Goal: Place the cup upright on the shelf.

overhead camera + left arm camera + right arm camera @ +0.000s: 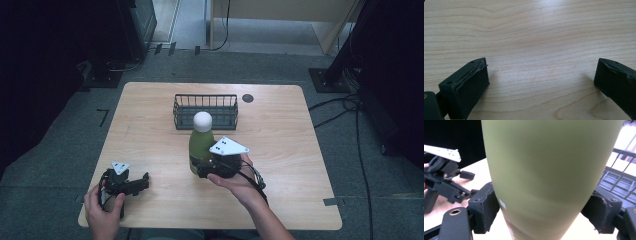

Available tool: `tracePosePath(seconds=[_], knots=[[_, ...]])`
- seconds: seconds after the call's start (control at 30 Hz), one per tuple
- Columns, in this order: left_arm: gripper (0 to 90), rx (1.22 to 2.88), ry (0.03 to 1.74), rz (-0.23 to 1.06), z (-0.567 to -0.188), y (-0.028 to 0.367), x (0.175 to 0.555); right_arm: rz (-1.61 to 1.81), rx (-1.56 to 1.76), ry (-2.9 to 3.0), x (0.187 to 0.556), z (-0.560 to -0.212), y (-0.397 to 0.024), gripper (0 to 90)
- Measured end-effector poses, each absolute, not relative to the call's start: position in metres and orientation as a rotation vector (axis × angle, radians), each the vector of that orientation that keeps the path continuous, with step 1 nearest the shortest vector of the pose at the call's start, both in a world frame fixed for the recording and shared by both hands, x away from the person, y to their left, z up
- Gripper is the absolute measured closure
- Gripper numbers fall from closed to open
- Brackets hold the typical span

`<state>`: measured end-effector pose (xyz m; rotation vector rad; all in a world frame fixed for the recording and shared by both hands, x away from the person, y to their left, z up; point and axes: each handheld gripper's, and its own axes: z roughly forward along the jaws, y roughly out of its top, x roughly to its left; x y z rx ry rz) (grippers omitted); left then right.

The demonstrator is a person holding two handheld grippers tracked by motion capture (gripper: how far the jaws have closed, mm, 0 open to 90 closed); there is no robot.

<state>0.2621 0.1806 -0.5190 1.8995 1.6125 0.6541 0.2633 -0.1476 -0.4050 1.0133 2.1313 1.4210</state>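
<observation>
Ideally, the right gripper [204,167], clamped low on the green bottle [200,146] mid-table, lifts it upright toward the wire basket [205,111] near the far edge, while the left gripper [141,183] gapes wide, empty.

- High view: overhead, facing forward and down over the whole wooden table [150,135].
- Left gripper view: low, close above bare tabletop.
- Right gripper view: pressed against the green bottle [544,175], shared with overhead.

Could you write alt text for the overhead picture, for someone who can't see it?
The right gripper clamps a green bottle with a white cap on a wooden table, before a wire basket. The left gripper rests open near the front-left corner.
</observation>
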Motion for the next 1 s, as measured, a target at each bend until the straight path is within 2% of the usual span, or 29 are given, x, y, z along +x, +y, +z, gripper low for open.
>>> tracePosePath(seconds=[1.0], knots=[[0.0,1.9,1.614,0.654,-0.519,0.181,0.262,1.353,1.075,1.997,0.32,-0.375,-0.163,20.6]])
